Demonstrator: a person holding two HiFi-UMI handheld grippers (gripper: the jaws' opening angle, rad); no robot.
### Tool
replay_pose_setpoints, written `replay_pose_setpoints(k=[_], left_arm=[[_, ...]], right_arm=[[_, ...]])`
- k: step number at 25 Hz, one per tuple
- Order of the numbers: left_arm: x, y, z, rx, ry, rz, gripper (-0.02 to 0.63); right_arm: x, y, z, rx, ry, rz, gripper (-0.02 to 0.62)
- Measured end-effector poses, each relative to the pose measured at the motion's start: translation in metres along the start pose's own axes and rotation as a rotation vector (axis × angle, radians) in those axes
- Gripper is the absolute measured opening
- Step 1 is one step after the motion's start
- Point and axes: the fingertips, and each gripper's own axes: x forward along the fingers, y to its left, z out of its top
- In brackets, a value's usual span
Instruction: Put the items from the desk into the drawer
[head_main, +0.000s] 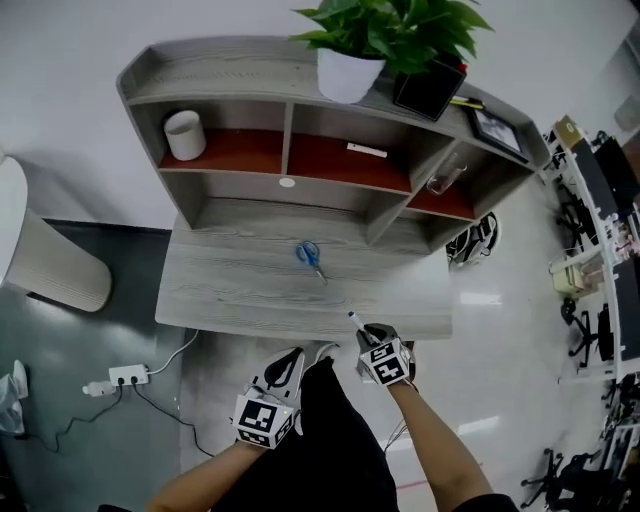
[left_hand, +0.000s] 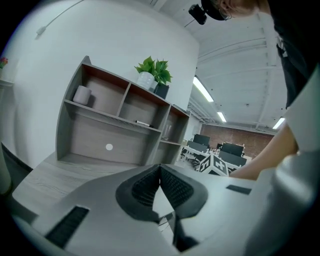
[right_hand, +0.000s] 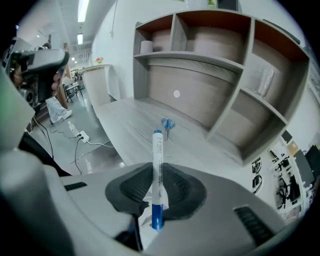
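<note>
In the middle of the scene a grey wood-grain desk (head_main: 230, 295) stands against a white wall. On its far half sits a grey hutch (head_main: 240, 75) with red-brown shelf boards. On the hutch top, toward the right, a leafy green plant grows in a white pot (head_main: 348, 72), with a black box (head_main: 430, 88) just beside it on the right. A white cup (head_main: 185, 135) stands upright in the left upper compartment, and a clear glass (head_main: 445, 178) stands in the right one. On the floor left of the desk lies a white power strip (head_main: 128, 376) with its cables.

Two forearms reach in from the near edge. The left gripper (head_main: 293, 355) hangs over the floor just near of the desk's front edge. Its own view shows the two ridged pads (left_hand: 145, 187) meeting at the tips, with nothing between them. The right gripper (head_main: 372, 336) is just to its right, at the desk's near edge, and tilts downward. Its jaws are nearly together and clamp a marker pen (right_hand: 157, 150).

Blue-handled scissors (head_main: 310, 257) lie flat near the middle of the desktop, handles toward the hutch and blades pointing near and slightly right. They are well apart from both grippers.

The pen is white with blue at both ends. The pads press on its lower half, and the rest stands out past the fingertips over the desk's near edge, in line with the scissors in the right gripper view
</note>
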Motion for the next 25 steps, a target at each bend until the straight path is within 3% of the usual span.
replay_pose_setpoints(k=[9, 17, 25], left_arm=[[0.007, -0.056, -0.016, 0.036, 0.031, -0.020, 0.014], [0.028, -0.104, -0.036, 0.043, 0.081, 0.050, 0.014], [0.047, -0.148, -0.056, 0.064, 0.116, 0.103, 0.014]], right_arm=[[-0.027, -0.001, -0.083, 0.084, 0.008, 0.021, 0.080], [-0.027, -0.008, -0.137, 0.198, -0.028, 0.088, 0.080], [-0.020, -0.029, -0.186, 0.389, -0.062, 0.109, 0.080]])
